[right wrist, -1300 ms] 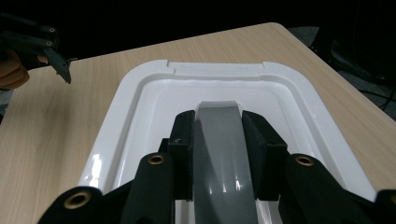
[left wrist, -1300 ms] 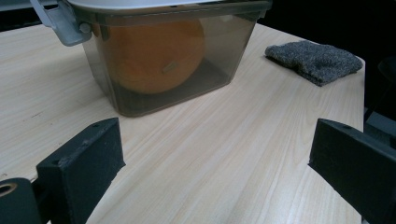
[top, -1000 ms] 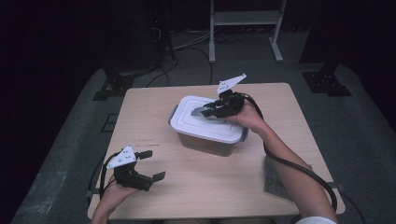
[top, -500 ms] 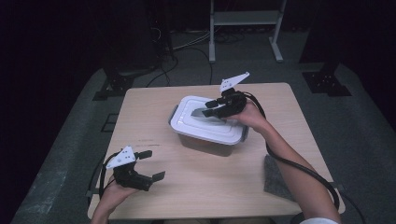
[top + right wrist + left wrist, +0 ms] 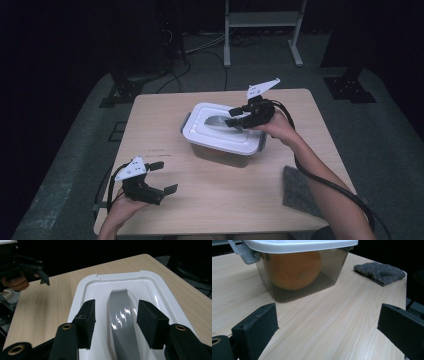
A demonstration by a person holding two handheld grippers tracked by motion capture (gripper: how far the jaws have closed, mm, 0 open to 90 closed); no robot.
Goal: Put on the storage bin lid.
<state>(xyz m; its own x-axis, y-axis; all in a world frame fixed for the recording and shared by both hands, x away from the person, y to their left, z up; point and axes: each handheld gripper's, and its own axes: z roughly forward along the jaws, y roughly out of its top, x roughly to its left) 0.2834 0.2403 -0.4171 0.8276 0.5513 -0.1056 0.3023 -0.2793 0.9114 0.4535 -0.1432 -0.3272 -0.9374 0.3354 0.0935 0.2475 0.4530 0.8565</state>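
Right gripper (image 5: 115, 317) sits over the white plastic lid (image 5: 220, 131) of a clear rectangular storage box (image 5: 302, 277), jaws parted either side of the grey arched lid handle (image 5: 123, 320), not gripping it. Orange round object (image 5: 295, 270) inside the box. Left gripper (image 5: 156, 176) spread wide, holding nothing, near the table's front corner, box well ahead of it. Grey folded cloth (image 5: 300, 190) beside the right forearm.

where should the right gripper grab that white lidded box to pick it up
Grip the grey handle lying along the middle of the white lid, coming straight down from above. It is a narrow raised strap, slim enough for two jaws. The right gripper already has its jaws open on either side of it, so closing there looks best.
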